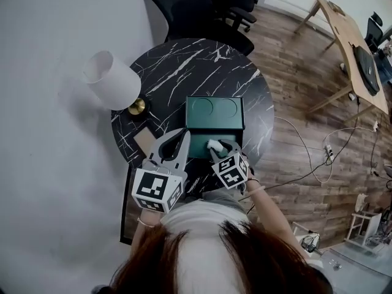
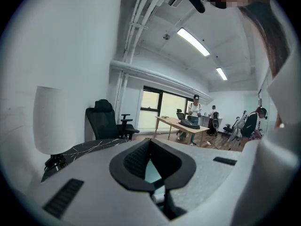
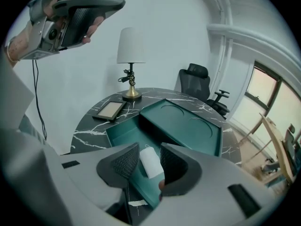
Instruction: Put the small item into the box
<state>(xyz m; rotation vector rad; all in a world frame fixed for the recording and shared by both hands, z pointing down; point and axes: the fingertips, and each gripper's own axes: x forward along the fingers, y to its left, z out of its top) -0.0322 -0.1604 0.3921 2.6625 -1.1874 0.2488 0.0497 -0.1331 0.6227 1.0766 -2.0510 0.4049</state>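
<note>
A dark green box (image 1: 197,141) (image 3: 117,132) lies open on the round black marble table (image 1: 184,66), its lid with two round hollows folded back. In the right gripper view a small white roll (image 3: 151,163) (image 1: 214,144) stands between the pads, over the box's open tray. My right gripper (image 1: 219,147) (image 3: 149,161) is shut on this roll. The left gripper (image 1: 184,133) (image 2: 150,142) hovers at the box's left near corner, its tips together and nothing held. It also shows raised at the top left of the right gripper view (image 3: 70,8).
A white-shaded lamp (image 1: 110,78) (image 3: 130,46) with a brass base stands at the table's left. A small picture frame (image 1: 145,139) (image 3: 109,109) lies flat left of the box. A black office chair (image 1: 202,5) (image 3: 195,81) stands behind the table. Cables lie on the wooden floor at right.
</note>
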